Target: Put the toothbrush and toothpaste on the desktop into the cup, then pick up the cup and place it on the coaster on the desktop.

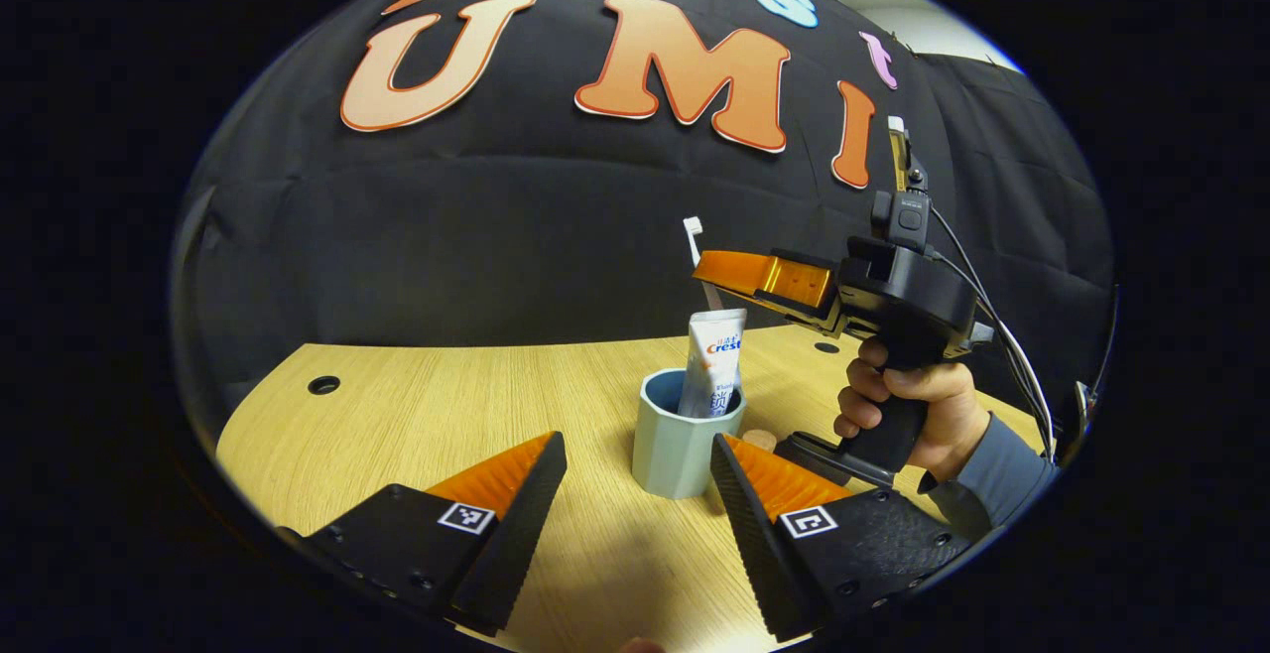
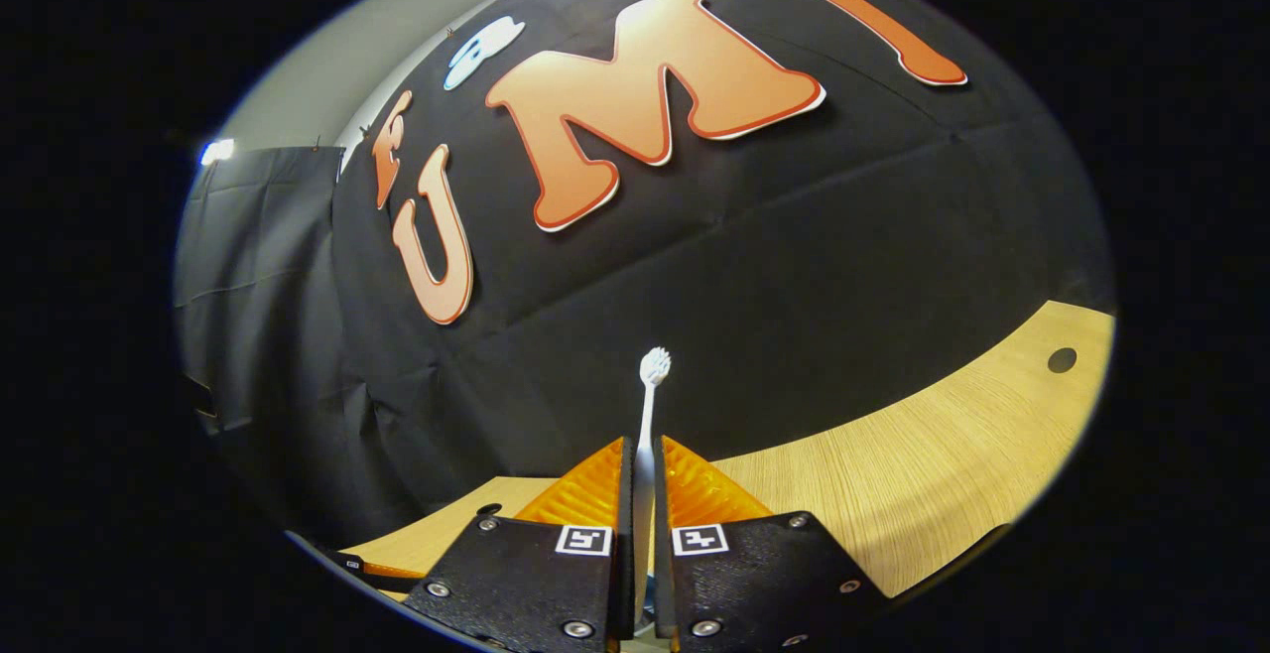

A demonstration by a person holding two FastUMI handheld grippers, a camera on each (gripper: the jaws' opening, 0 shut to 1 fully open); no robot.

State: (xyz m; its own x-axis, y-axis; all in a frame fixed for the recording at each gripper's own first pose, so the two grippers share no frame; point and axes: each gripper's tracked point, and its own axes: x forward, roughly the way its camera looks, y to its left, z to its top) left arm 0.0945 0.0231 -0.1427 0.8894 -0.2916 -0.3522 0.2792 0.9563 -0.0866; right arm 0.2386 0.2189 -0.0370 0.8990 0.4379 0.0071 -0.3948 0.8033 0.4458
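A pale grey-blue cup [image 1: 680,440] stands on the wooden desktop [image 1: 476,405] with a white toothpaste tube [image 1: 712,360] upright in it. My left gripper [image 1: 635,464] is open just in front of the cup, one finger to each side. The right gripper [image 1: 716,274], held by a hand [image 1: 898,410], hovers above the cup, shut on the toothbrush [image 1: 694,241], whose white head points up. In the right gripper view the right gripper [image 2: 645,474] pinches the toothbrush [image 2: 650,405] handle between both fingers, bristles upward. A small round cork coaster [image 1: 760,440] peeks out behind the cup.
The desktop has round cable holes [image 1: 323,385] at the back left and another cable hole [image 2: 1062,360] at the right. The black booth wall closes off the back. A cable [image 1: 1002,335] trails from the right gripper.
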